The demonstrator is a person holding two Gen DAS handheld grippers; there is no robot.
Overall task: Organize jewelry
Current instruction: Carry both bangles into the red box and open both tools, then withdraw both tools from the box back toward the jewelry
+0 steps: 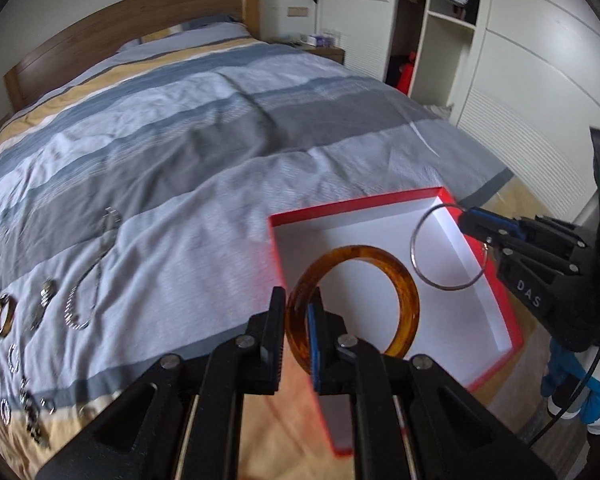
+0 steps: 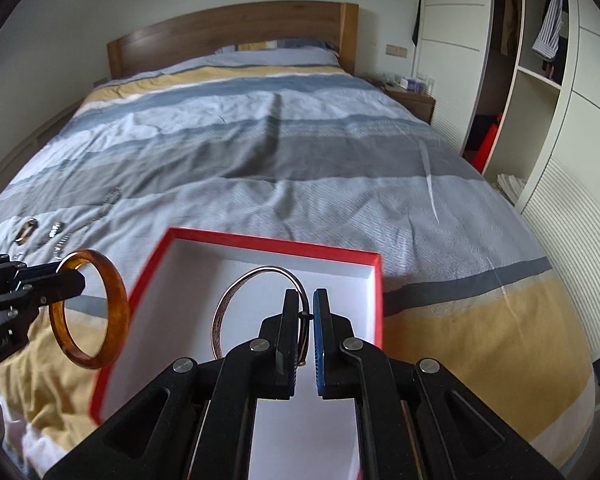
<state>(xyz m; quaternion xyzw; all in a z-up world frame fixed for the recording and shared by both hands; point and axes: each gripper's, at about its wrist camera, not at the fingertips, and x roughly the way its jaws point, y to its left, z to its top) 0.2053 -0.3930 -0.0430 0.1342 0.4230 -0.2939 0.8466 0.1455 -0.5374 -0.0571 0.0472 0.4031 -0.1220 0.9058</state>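
Note:
A red box (image 1: 496,280) with a white inside lies on the bed's near end; it also shows in the right wrist view (image 2: 376,292). My left gripper (image 1: 298,312) is shut on an amber bangle (image 1: 410,300), held upright over the box's left edge; the bangle also shows in the right wrist view (image 2: 118,300). My right gripper (image 2: 305,312) is shut on a thin silver bangle (image 2: 228,300), held above the box's inside; in the left wrist view the silver bangle (image 1: 418,268) hangs over the box's right side.
Several loose pieces lie on the striped quilt at left: a chain (image 1: 100,248), a brown ring (image 1: 4,314), small silver rings (image 1: 14,356). A wardrobe (image 2: 560,100) stands right of the bed, a nightstand (image 2: 412,100) beside the wooden headboard (image 2: 228,28).

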